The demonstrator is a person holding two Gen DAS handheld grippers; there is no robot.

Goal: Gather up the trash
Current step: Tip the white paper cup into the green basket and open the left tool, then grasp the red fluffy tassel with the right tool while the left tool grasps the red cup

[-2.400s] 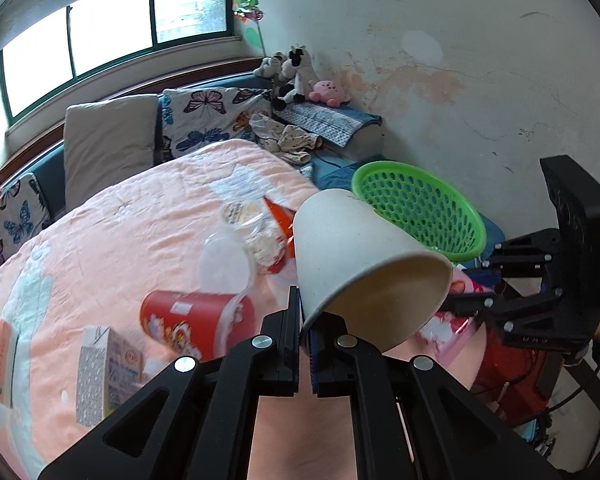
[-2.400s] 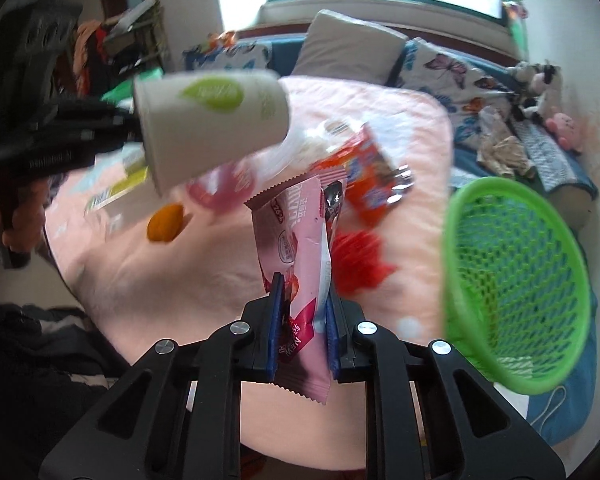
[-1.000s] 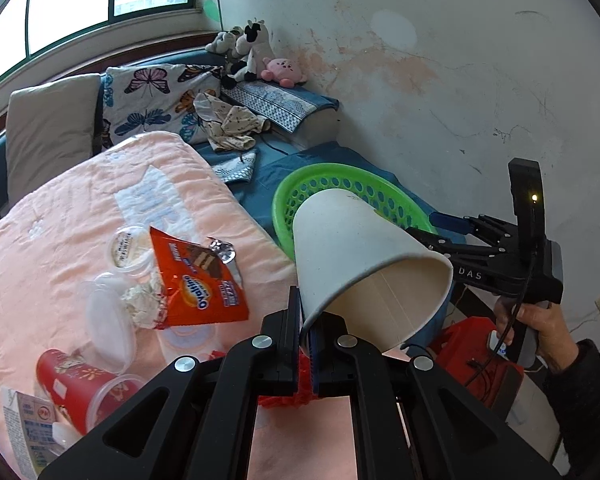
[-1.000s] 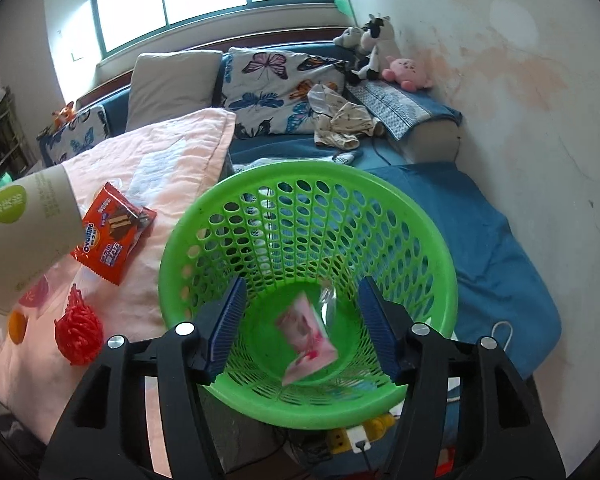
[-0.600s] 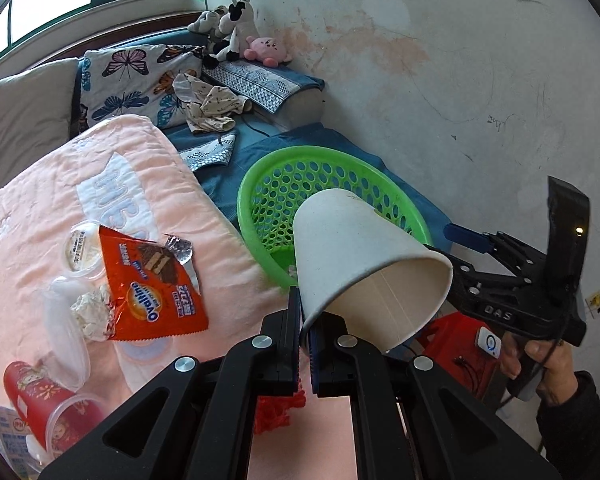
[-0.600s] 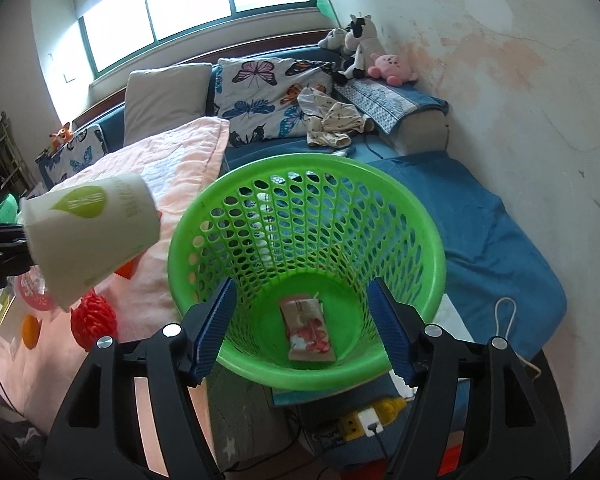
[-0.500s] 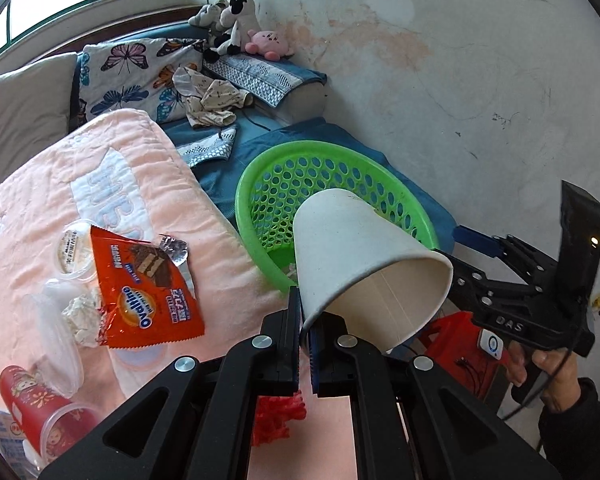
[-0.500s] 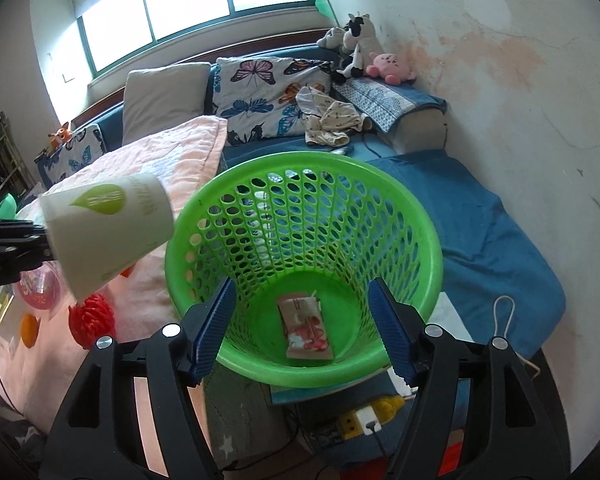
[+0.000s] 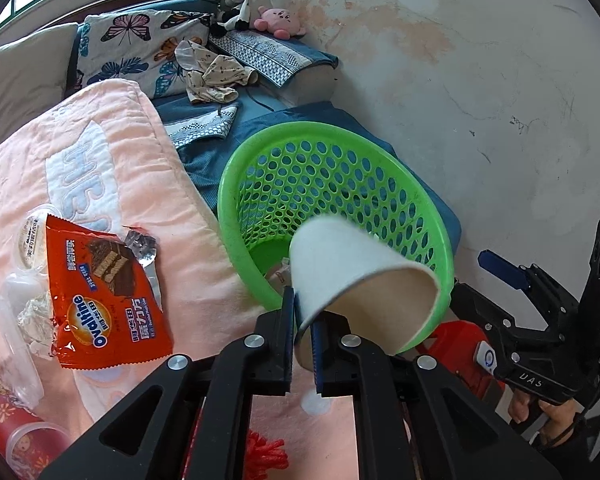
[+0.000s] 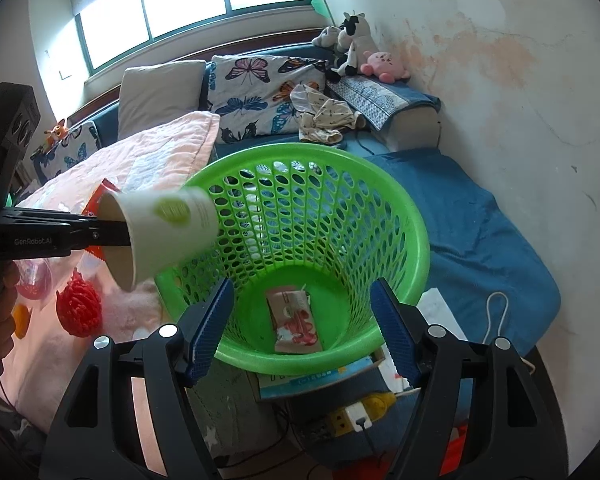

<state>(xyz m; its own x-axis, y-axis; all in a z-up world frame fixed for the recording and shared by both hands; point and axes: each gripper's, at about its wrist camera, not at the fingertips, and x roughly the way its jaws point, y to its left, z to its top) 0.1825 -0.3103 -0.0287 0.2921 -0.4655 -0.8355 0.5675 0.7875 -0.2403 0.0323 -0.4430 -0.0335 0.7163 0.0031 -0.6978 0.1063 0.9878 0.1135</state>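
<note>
My left gripper (image 9: 302,342) has its fingers slightly parted around the rim of a white paper cup (image 9: 356,276), which tilts over the near edge of the green basket (image 9: 236,216). In the right wrist view the cup (image 10: 168,228) hangs at the basket's left rim (image 10: 416,240), blurred, with the left gripper's fingers (image 10: 100,234) at its rim. My right gripper (image 10: 300,332) is open and empty above the basket's front. A pink snack wrapper (image 10: 296,320) lies on the basket floor.
On the pink blanket (image 9: 100,168) lie an orange Ovaltine wrapper (image 9: 104,296), clear plastic lids (image 9: 28,240), a red cup (image 9: 16,432) and a red frilly ball (image 10: 78,308). A power strip (image 10: 352,416) and papers lie under the basket. The wall (image 9: 480,80) stands to the right.
The left gripper has carried the cup forward over the basket's rim, and its fingers have loosened on the cup, which now tips toward the basket. The right gripper stays open above the basket.
</note>
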